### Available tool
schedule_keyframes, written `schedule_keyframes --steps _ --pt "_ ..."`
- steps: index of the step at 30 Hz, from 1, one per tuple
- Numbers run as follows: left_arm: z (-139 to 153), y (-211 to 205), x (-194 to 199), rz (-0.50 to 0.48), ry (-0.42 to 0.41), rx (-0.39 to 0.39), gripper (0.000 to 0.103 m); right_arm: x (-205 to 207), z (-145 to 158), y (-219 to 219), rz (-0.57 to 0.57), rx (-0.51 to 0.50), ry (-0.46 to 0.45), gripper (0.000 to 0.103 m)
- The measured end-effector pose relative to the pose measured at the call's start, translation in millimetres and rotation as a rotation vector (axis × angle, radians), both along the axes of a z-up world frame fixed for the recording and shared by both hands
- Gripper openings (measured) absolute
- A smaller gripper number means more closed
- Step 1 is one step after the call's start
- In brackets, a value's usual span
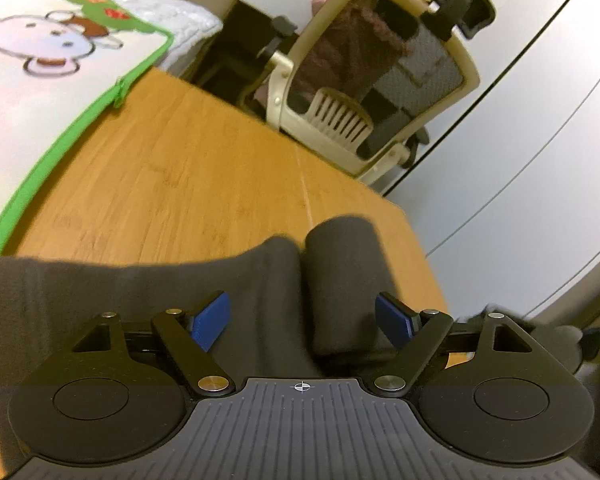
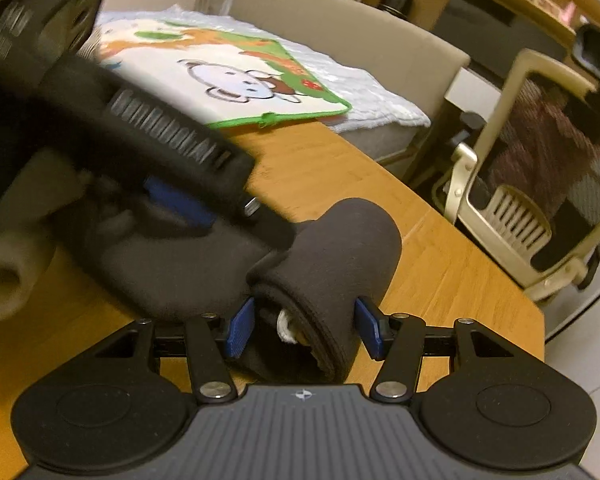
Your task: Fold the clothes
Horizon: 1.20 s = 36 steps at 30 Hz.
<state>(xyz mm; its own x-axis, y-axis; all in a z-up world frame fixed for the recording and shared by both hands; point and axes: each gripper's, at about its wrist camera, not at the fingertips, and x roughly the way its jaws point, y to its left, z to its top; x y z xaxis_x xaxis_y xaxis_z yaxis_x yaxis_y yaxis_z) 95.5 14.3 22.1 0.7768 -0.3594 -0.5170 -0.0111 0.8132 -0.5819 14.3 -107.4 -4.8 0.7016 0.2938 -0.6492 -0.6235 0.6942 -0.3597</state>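
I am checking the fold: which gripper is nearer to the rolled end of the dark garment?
Right. The right gripper has its fingers on both sides of the rolled end. The left gripper is over the flat part of the garment, beside the roll.

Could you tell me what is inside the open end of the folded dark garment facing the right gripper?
Inside the dark garment, layered fabric edges and a small white scrap, perhaps a label, show. Deeper in, the outer layer hides everything.

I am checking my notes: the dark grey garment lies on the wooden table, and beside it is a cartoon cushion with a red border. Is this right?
Not quite. The cartoon cushion has a green border, as the right wrist view shows. The dark grey garment does lie on the wooden table.
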Motion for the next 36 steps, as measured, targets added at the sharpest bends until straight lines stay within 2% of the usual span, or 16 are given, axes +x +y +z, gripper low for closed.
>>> schedule_keyframes --steps 4,7,9,12,16,18,20,22,26,27,29,33,35,36 --pt "7.2 -13.4 17.8 -0.024 -0.023 0.025 0.085 -4.5 -6.7 0.4 0.026 -0.018 -0.018 0.054" --pt "-4.1 -24.4 31.5 -0.033 0.017 0.074 0.084 -1.3 -4.3 -10.8 0.014 0.036 0.005 0.054" --pt "-12.8 -21.3 34.6 -0.025 0.032 0.05 0.085 6.7 2.3 -28.1 -0.017 0.147 0.063 0.054" --pt "-16.1 -13.9 34.6 -0.007 0.044 0.023 0.085 25.2 9.2 -61.1 -0.107 0.395 0.187 0.056" --pt "-18.9 -7.4 34.2 0.004 0.061 -0.011 0.085 52.7 0.3 -92.0 -0.235 0.7 0.36 0.067" --pt "-18.7 -6.3 33.6 0.009 0.069 -0.015 0.085 61.5 -10.9 -95.5 -0.269 0.784 0.437 0.068" --pt "-18.4 -4.7 33.1 0.013 0.072 -0.021 0.085 66.6 -22.1 -91.4 -0.289 0.813 0.476 0.075" --pt "-17.0 -2.7 34.5 0.021 0.069 -0.027 0.084 68.3 -27.8 -87.3 -0.287 0.82 0.486 0.073" --pt "-6.4 -1.1 41.8 0.036 0.043 -0.015 0.084 76.7 -23.6 -94.4 -0.258 0.819 0.466 0.05" --pt "-1.4 -2.2 43.5 0.034 0.029 -0.007 0.084 78.8 -19.4 -97.8 -0.253 0.81 0.449 0.048" --pt "10.3 -5.8 46.5 0.021 -0.005 0.01 0.086 82.5 -7.8 -96.9 -0.224 0.723 0.355 0.043" --pt "26.3 -16.6 49.3 -0.003 -0.05 0.048 0.089 59.2 7.1 -67.8 -0.08 0.391 0.097 0.043" --pt "27.4 -23.3 48.5 -0.016 -0.056 0.069 0.089 41.0 1.2 -51.1 0.006 0.282 0.034 0.043" --pt "25.0 -25.9 47.7 -0.017 -0.048 0.093 0.086 32.4 -2.0 -43.5 0.042 0.234 0.001 0.043"
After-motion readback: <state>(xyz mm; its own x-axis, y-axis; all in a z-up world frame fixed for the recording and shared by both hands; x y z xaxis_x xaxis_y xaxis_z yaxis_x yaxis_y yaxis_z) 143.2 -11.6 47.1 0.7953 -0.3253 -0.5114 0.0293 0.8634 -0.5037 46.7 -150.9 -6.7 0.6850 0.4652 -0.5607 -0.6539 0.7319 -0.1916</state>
